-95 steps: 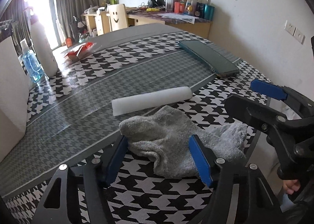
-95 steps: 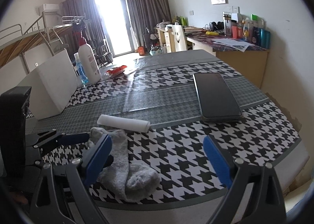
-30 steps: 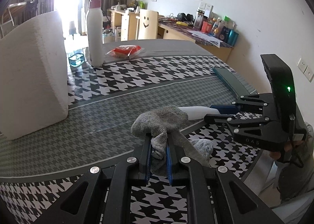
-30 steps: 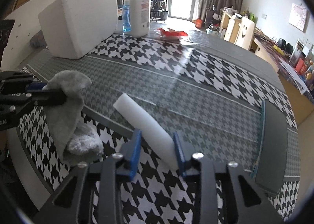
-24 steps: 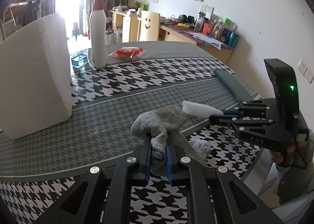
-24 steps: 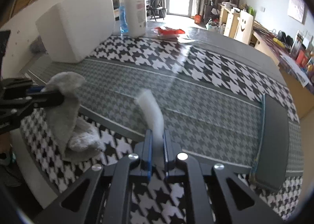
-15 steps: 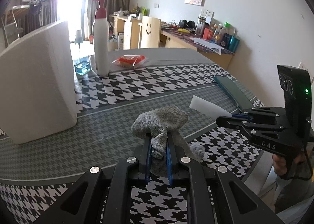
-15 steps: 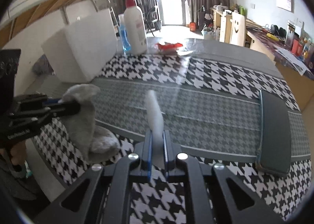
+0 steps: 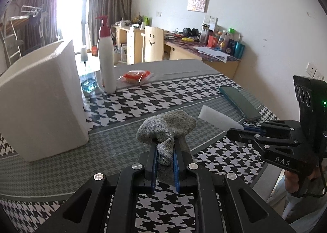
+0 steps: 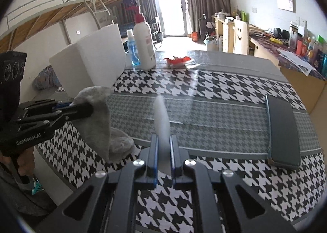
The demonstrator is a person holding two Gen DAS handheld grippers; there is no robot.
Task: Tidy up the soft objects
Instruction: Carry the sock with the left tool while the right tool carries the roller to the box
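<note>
The left gripper (image 9: 165,152) is clamped on a grey sock (image 9: 166,125), whose toe bulges past the pads while its tail droops to the houndstooth table (image 10: 224,87). The right gripper (image 10: 162,147) pinches a white foam roll (image 10: 161,120) pointing forward. Beyond stand a white foam box (image 9: 40,98) and a pump bottle (image 9: 106,57).

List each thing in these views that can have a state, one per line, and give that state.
left gripper: shut on the grey sock.
grey sock: lifted, its lower end on the table.
right gripper: shut on the white foam roll.
white foam roll: held off the table.
white foam box: upright, open at the top.
pump bottle: upright.
dark case: flat, closed.
</note>
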